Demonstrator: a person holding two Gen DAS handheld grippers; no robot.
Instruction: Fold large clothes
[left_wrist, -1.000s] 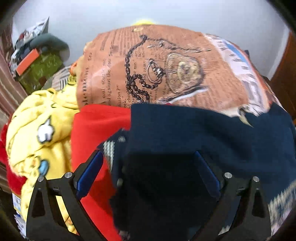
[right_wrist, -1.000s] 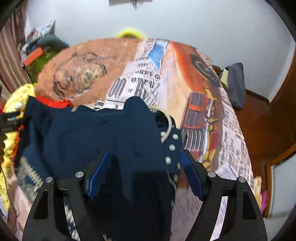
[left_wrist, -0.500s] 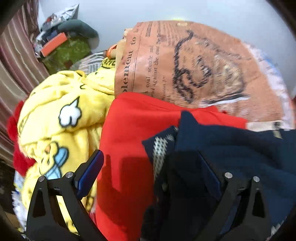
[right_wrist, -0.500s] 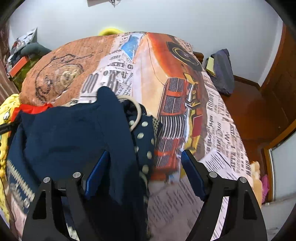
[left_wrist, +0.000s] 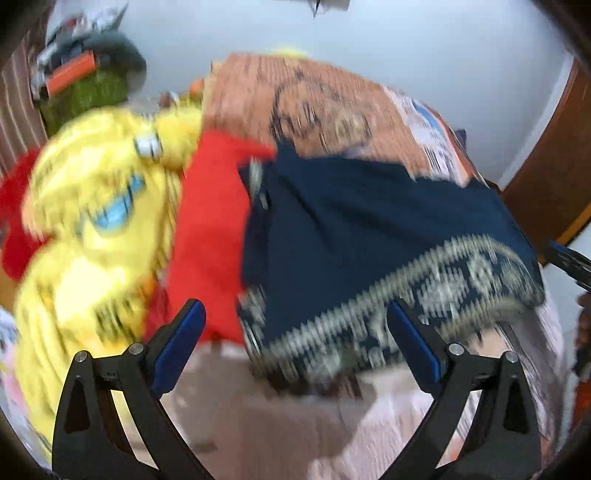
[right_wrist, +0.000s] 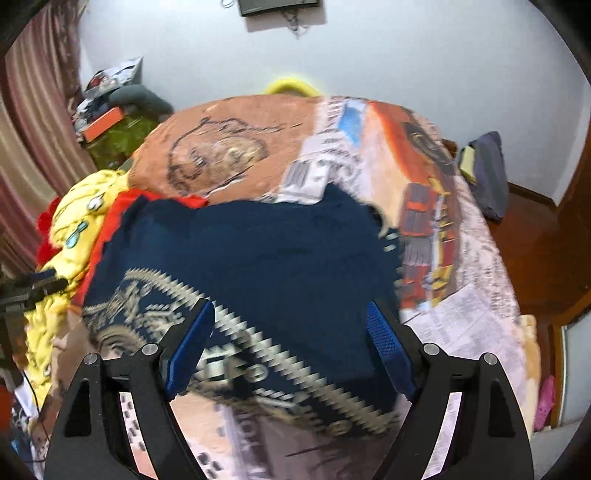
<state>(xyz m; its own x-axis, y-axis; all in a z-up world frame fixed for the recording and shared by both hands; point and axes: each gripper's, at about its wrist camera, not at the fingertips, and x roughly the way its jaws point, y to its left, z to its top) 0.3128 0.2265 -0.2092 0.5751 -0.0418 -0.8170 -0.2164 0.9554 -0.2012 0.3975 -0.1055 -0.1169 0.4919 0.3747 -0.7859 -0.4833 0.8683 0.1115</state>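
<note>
Right wrist view: we log navy sweater (right_wrist: 251, 251), folded, patterned hem nearest, lying on printed bedspread (right_wrist: 461, 314). Red garment (right_wrist: 122, 206) and yellow blanket (right_wrist: 74, 236) at nine o'clock. Right gripper (right_wrist: 288, 332) jaws just widening, nothing between. Left gripper (left_wrist: 295, 332) jaws apart, holding nothing.

It was someone's bedroom at home. A bed (right_wrist: 461, 314) with a printed bedspread (right_wrist: 258, 147) filled it, clothes piled around, curtains (right_wrist: 33, 122) alongside.
</note>
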